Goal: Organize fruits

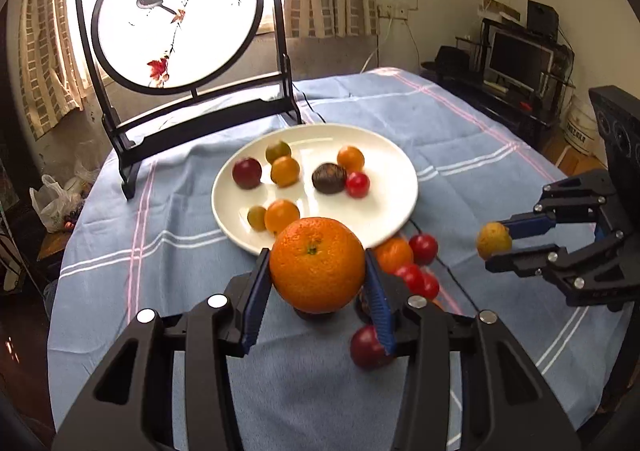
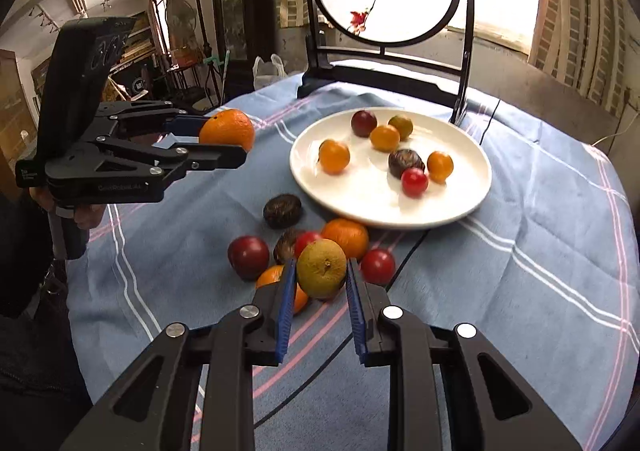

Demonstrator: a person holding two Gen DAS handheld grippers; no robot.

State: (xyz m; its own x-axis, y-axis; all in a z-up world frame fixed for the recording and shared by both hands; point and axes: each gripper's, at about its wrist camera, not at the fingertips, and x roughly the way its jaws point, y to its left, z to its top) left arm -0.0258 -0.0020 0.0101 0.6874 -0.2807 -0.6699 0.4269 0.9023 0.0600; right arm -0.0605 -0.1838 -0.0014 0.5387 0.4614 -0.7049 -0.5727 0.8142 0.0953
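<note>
My left gripper point(image 1: 316, 265) is shut on a large orange point(image 1: 317, 264), lifted above the blue cloth; the same orange point(image 2: 228, 130) shows at the left of the right wrist view. My right gripper point(image 2: 321, 271) is shut on a small yellow-green fruit point(image 2: 321, 268), also off the cloth, seen as a blurred yellowish ball point(image 1: 494, 240) at the right of the left wrist view. A white plate point(image 1: 384, 139) holds several small fruits: orange, red, dark purple, brown and green. Loose fruits point(image 2: 346, 237) lie on the cloth just in front of the plate point(image 2: 360, 207).
A black-framed round screen painted with birds point(image 1: 176, 11) stands behind the plate. The round table wears a blue checked cloth point(image 1: 140, 219). A thin black cable point(image 2: 404, 255) runs across the cloth near the loose fruits. Room clutter lies beyond the table's edges.
</note>
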